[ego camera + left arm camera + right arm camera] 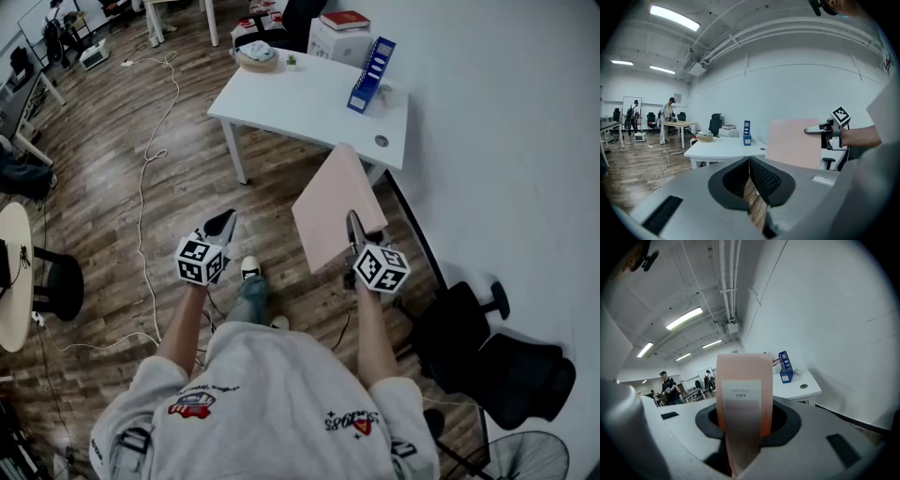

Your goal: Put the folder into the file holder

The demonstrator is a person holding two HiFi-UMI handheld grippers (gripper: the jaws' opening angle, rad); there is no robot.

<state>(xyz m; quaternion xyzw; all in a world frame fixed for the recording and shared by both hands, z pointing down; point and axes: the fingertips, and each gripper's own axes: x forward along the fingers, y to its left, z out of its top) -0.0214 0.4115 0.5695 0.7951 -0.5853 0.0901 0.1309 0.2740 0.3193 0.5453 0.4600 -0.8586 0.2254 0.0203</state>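
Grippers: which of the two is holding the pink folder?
The right gripper, fingers clamped on the pink folder at its edge; the left gripper has its fingers together with nothing between them.

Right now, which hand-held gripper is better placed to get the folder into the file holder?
Right. The right hand-held gripper is clamped on the pink folder, and the blue file holder stands on the white table ahead, on that side. The left hand-held gripper is shut and empty.

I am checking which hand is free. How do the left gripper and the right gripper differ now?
The right gripper is shut on the pink folder; the left gripper holds nothing. The right gripper's jaws stand apart by the folder's thickness; the left gripper's jaws meet. Both point toward the white table.
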